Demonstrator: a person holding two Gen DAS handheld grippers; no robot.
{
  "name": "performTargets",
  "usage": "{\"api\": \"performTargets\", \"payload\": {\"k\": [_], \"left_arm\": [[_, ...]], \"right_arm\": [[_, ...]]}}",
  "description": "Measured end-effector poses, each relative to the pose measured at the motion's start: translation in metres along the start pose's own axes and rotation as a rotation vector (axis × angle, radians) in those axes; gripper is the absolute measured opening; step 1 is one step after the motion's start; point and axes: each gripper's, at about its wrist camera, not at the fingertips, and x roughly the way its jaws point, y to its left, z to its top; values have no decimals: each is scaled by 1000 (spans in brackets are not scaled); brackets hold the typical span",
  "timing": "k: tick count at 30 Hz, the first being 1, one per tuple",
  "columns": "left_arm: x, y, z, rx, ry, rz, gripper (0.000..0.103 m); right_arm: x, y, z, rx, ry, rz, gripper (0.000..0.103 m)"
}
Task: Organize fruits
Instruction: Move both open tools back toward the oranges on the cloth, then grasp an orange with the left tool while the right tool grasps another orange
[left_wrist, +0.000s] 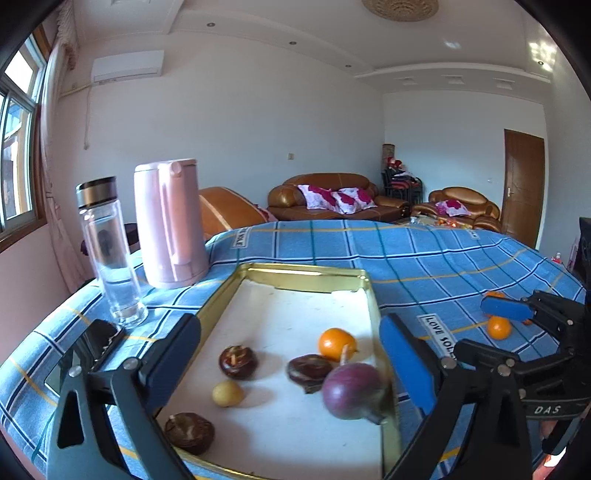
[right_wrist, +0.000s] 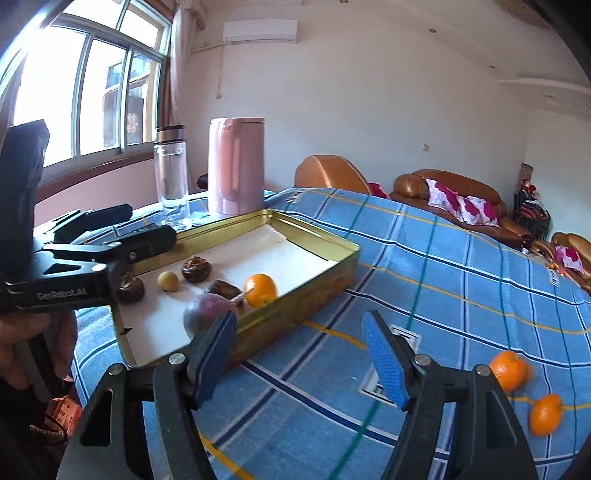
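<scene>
Our left claw (left_wrist: 291, 365) gapes wide and empty over the gold tray (left_wrist: 314, 275). There a blurred purple fruit (left_wrist: 351, 391) half hides a dark one (left_wrist: 308, 371). Our right claw (right_wrist: 299, 358), half open, holds nothing; two oranges (right_wrist: 509, 370) blur at lower right on the counter (right_wrist: 461, 277).

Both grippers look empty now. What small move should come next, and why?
Probably swing the right gripper toward the nearer orange on the blue cloth. Its jaws stand open with nothing between them, two oranges lie outside the gold tray, and the left gripper, open over the tray, holds nothing.
</scene>
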Motion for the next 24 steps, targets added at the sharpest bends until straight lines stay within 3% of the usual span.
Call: {"api": "performTargets", "payload": {"k": [8, 13, 18, 24], "left_arm": [[19, -77, 13, 81, 42, -169, 101], [40, -125, 12, 127, 90, -236, 101], [56, -168, 9, 167, 139, -320, 101], [88, -203, 2, 197, 223, -366, 96]], "right_arm": [[-29, -85, -19, 152, 19, -246, 71], [-41, -139, -33, 268, 70, -384, 71], [-41, -168, -46, 345, 132, -416, 71], [-32, -184, -54, 389, 191, -384, 71]]}}
